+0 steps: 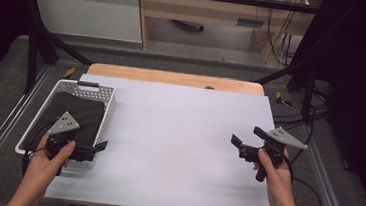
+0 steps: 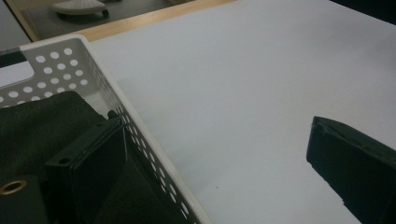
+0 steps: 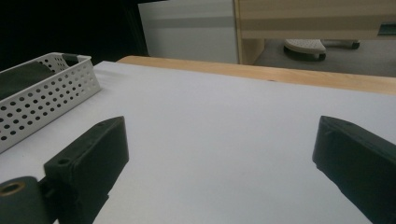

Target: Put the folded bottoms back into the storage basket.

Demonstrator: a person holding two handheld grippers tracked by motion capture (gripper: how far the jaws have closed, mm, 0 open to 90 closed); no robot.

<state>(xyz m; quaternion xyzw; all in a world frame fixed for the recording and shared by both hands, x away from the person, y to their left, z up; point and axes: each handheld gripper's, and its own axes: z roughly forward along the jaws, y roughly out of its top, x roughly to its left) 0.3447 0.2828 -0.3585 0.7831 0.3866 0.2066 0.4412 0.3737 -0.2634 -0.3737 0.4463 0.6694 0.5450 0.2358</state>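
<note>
Two claws are wide apart: the left claw (image 1: 97, 148) straddles the basket (image 1: 109, 107) wall by a dark cloth (image 1: 77, 114), the right claw (image 1: 246, 138) over the counter (image 1: 177, 147).

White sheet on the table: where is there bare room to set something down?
The white sheet lies bare between the white basket and the right gripper, back to the wooden edge. Crowded spot: the basket, holding dark cloth, with the left gripper astride its right wall.

Perforated white plastic basket (image 1: 102, 97), matt dark cloth (image 1: 71, 118) inside; smooth matt white table sheet (image 1: 177, 147), wooden edge (image 1: 173, 77).
</note>
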